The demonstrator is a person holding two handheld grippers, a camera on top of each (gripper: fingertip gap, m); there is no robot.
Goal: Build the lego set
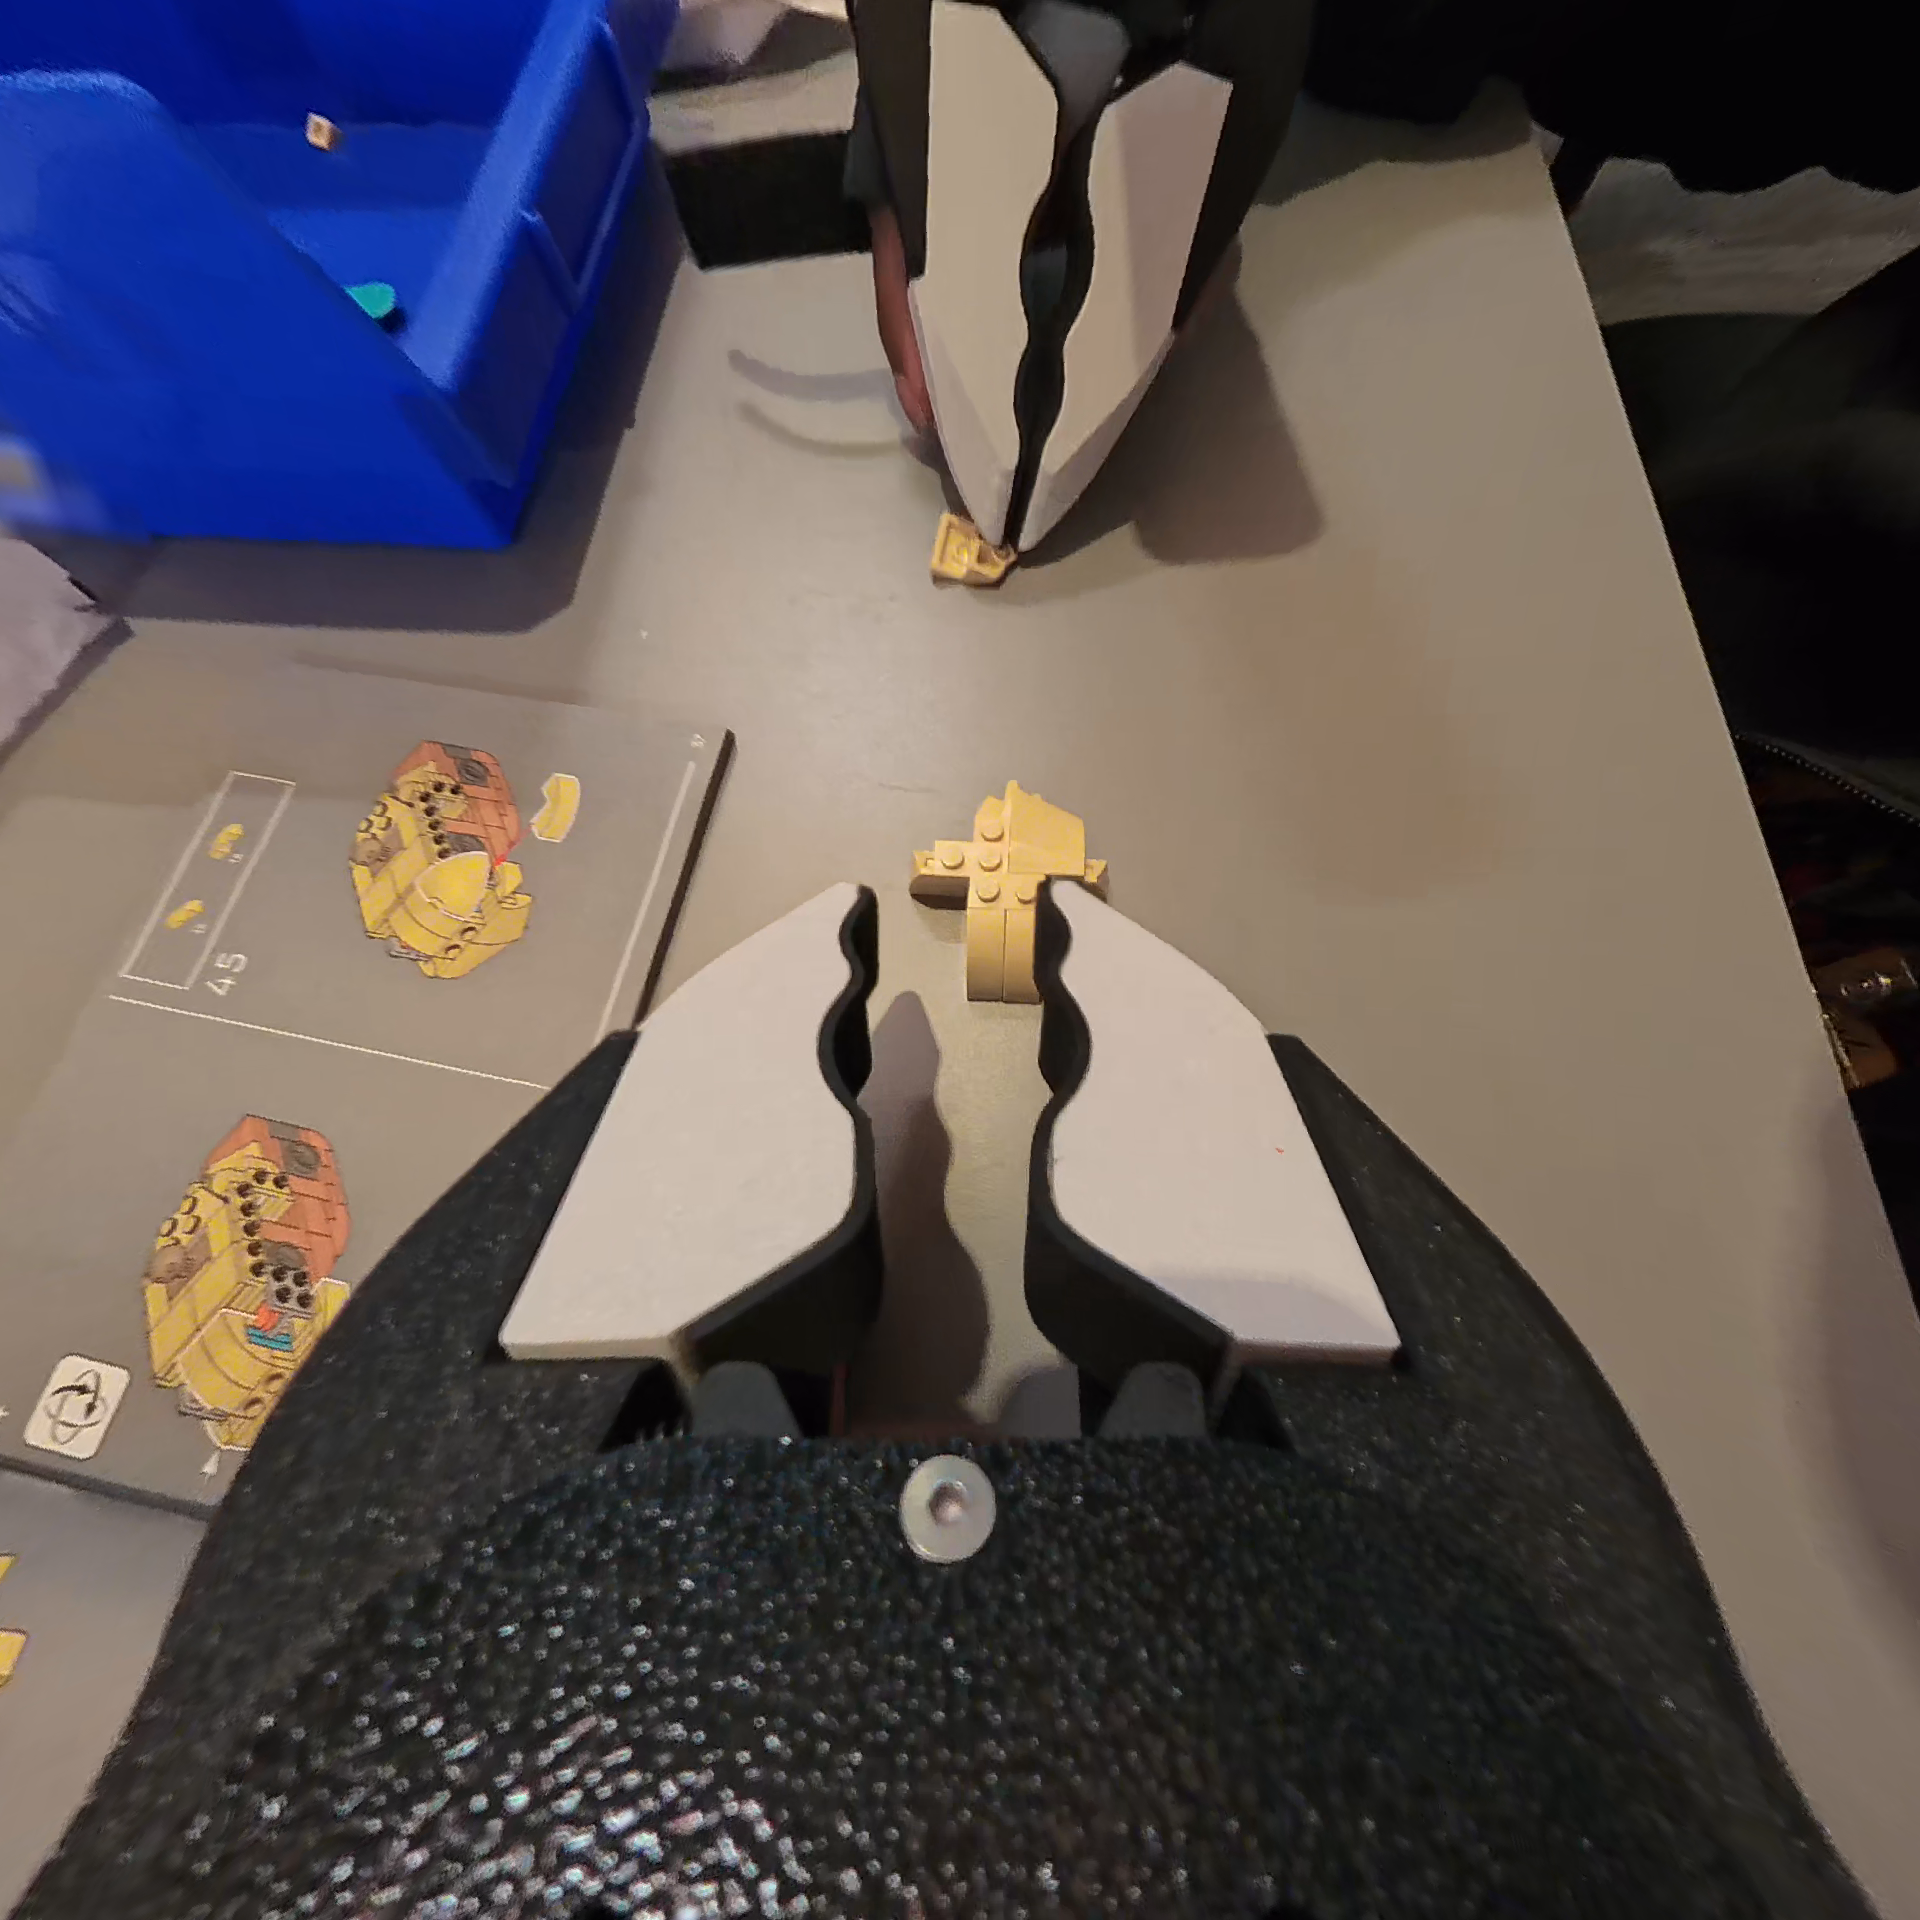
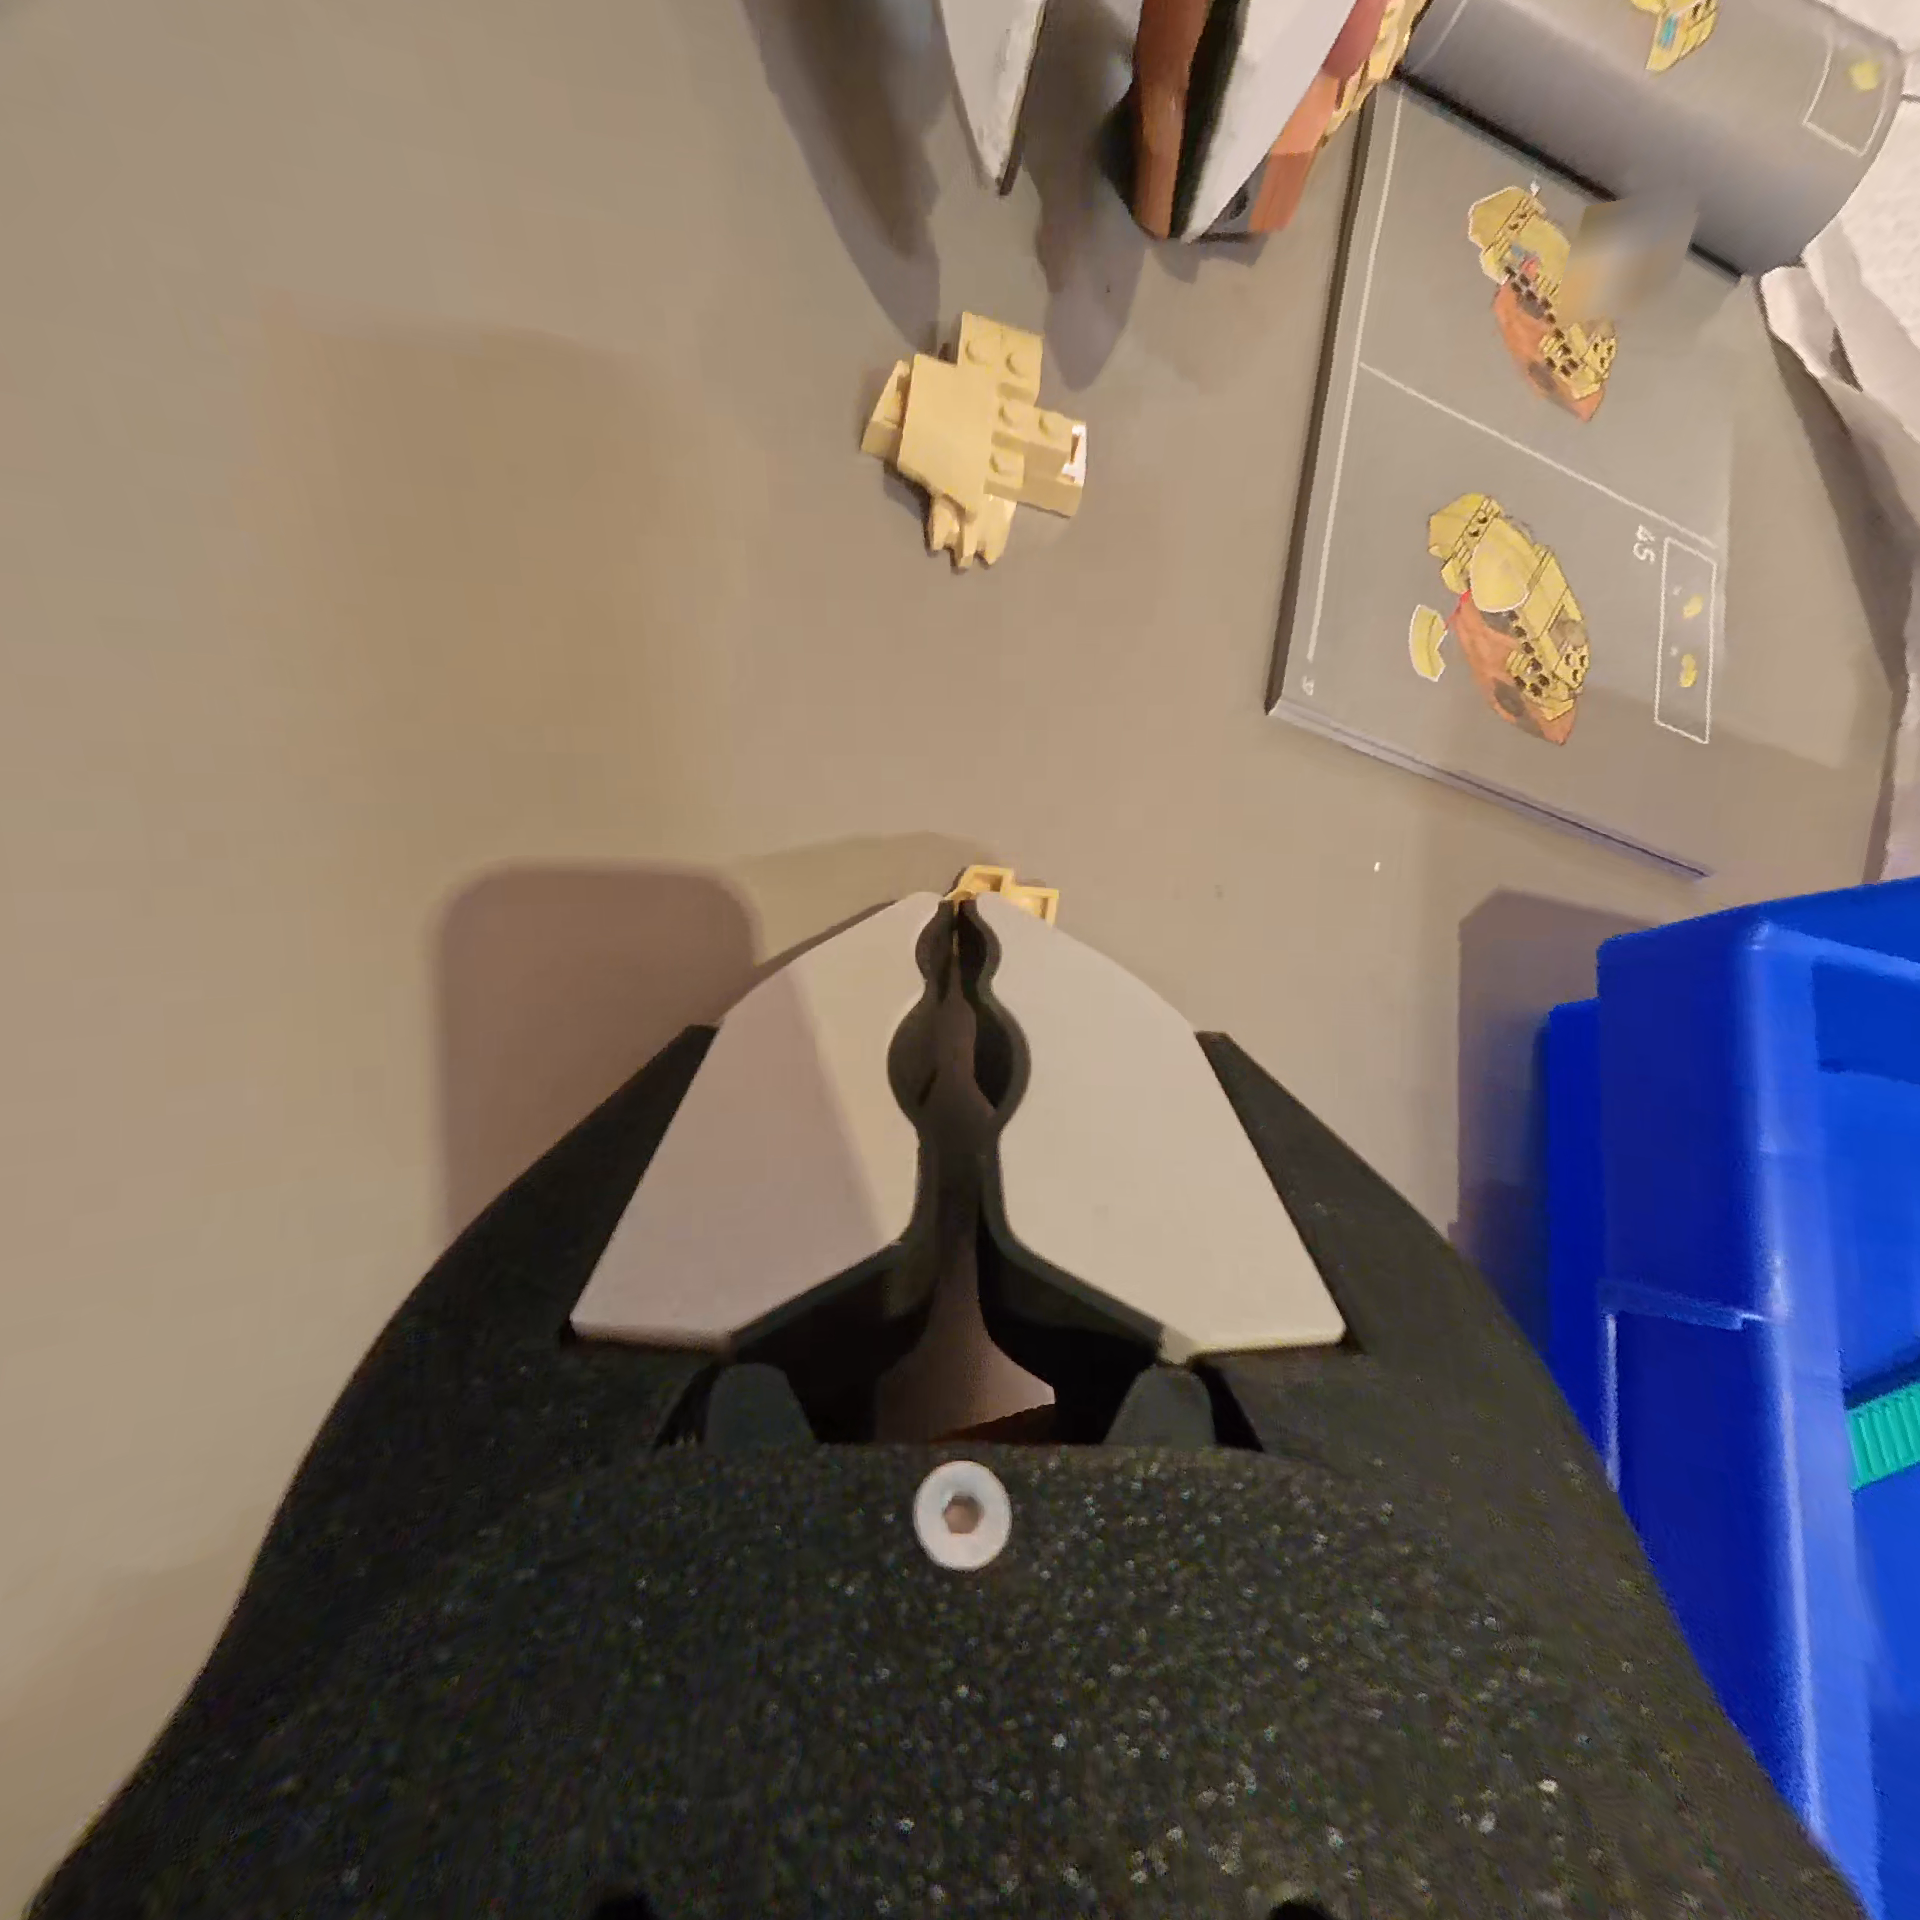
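Observation:
A tan lego assembly (image 1: 1013, 883) with studs on top rests on the grey table (image 1: 1351, 623). My left gripper (image 1: 958, 896) is open, and the assembly stands just ahead of its right fingertip (image 1: 1081, 935). The left pad is clear of it. The assembly also shows in the right wrist view (image 2: 977, 447). My right gripper (image 2: 961, 909) is shut, its tips pinching the edge of a small tan lego piece (image 2: 1003, 888) low on the table. In the left wrist view the right gripper (image 1: 1013, 535) stands farther back, with that piece (image 1: 971, 556) at its tips.
An open instruction booklet (image 1: 364, 987) lies left of the left gripper and also shows in the right wrist view (image 2: 1507, 520). A blue bin (image 1: 312, 312) stands at the back left and also shows beside the right gripper (image 2: 1766, 1247). The table's edge runs along the right.

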